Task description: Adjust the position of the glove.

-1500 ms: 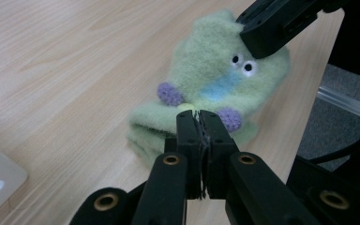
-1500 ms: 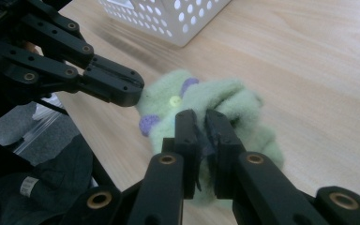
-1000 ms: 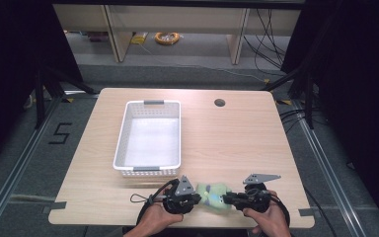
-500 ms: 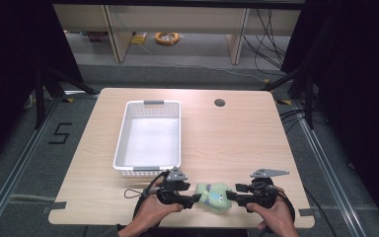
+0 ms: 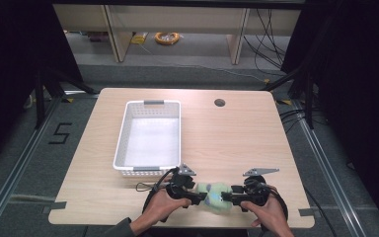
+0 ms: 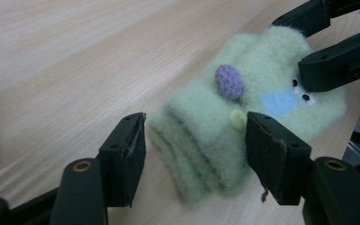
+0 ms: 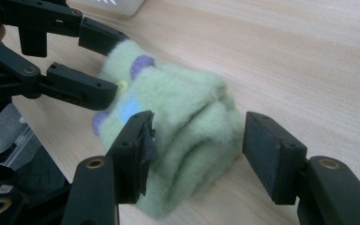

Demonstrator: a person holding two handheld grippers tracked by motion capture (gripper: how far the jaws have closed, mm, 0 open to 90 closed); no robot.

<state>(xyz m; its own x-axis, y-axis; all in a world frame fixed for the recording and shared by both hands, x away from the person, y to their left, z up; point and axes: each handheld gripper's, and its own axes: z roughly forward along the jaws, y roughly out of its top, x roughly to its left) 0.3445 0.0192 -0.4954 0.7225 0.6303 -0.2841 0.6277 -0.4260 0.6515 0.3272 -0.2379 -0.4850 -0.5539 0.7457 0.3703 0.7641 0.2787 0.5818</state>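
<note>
Both grippers — left gripper (image 5: pixel 201 196), right gripper (image 5: pixel 227 197) — bracket opposite ends of the green sock (image 6: pixel 243 122), fingers wide open, gripping nothing, seemingly to lift it together off the counter (image 5: pixel 237 138).

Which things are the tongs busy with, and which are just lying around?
Busy with:
- fuzzy green toy, lying on the table near the front edge
- left tongs, open around one end of it
- right tongs, open around the other end

Just lying around:
- white basket, looks empty, behind the toy
- orange cable coil on the floor beyond the table
</note>
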